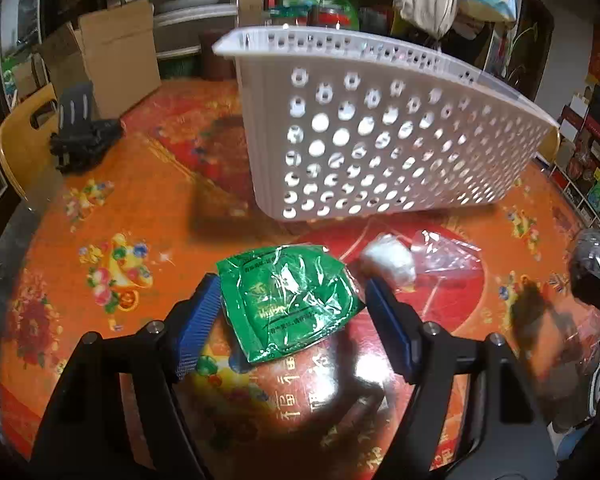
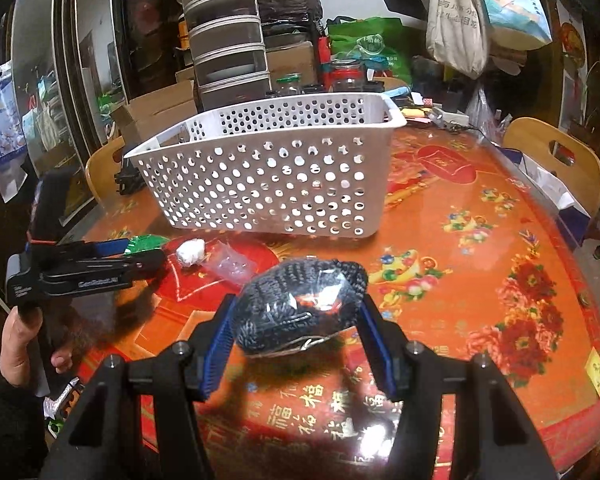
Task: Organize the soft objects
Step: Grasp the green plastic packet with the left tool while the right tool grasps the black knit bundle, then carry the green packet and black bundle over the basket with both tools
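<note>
My left gripper (image 1: 290,312) sits spread w/ pads either side of the green packet (image 1: 288,300), contact unclear. Right gripper (image 2: 296,332) wide apart round the dark knit bundle (image 2: 300,308). White basket (image 2: 268,168) stands just beyond on the table (image 2: 480,240); white wad (image 1: 388,262) beside the packet.

Right gripper (image 2: 296,322): 2 blue-padded fingers flank a dark grey knitted item in clear plastic wrap (image 2: 300,304); contact unclear. White perforated plastic basket (image 2: 268,176) stands beyond on the orange floral tablecloth (image 2: 480,264).

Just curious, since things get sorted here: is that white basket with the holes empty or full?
Seemingly empty: the white basket shows nothing through its holes, though its floor stays hidden.
</note>
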`<act>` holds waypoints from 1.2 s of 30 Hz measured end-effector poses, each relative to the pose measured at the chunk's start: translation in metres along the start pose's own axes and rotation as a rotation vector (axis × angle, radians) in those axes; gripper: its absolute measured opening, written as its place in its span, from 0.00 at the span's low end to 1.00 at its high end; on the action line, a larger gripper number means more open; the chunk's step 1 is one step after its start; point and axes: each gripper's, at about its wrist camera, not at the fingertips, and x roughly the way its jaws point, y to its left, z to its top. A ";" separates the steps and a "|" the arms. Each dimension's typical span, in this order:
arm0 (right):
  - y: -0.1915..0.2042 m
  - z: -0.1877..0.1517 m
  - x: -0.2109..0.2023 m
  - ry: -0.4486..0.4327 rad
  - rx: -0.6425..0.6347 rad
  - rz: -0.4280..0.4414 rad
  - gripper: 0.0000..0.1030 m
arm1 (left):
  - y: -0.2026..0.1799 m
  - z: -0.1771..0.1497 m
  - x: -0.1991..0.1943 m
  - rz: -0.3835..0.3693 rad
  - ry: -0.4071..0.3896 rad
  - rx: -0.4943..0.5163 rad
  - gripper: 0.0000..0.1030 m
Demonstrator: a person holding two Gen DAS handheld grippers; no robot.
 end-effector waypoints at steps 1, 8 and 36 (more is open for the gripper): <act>-0.001 0.000 0.000 -0.002 0.001 -0.002 0.57 | 0.000 0.000 -0.005 -0.003 -0.013 0.000 0.70; -0.002 0.004 0.000 -0.005 -0.005 -0.017 0.57 | 0.000 -0.001 -0.038 -0.016 -0.087 -0.004 0.70; 0.004 0.115 -0.063 -0.183 -0.138 -0.037 0.57 | -0.018 0.100 -0.163 -0.068 -0.294 0.060 0.70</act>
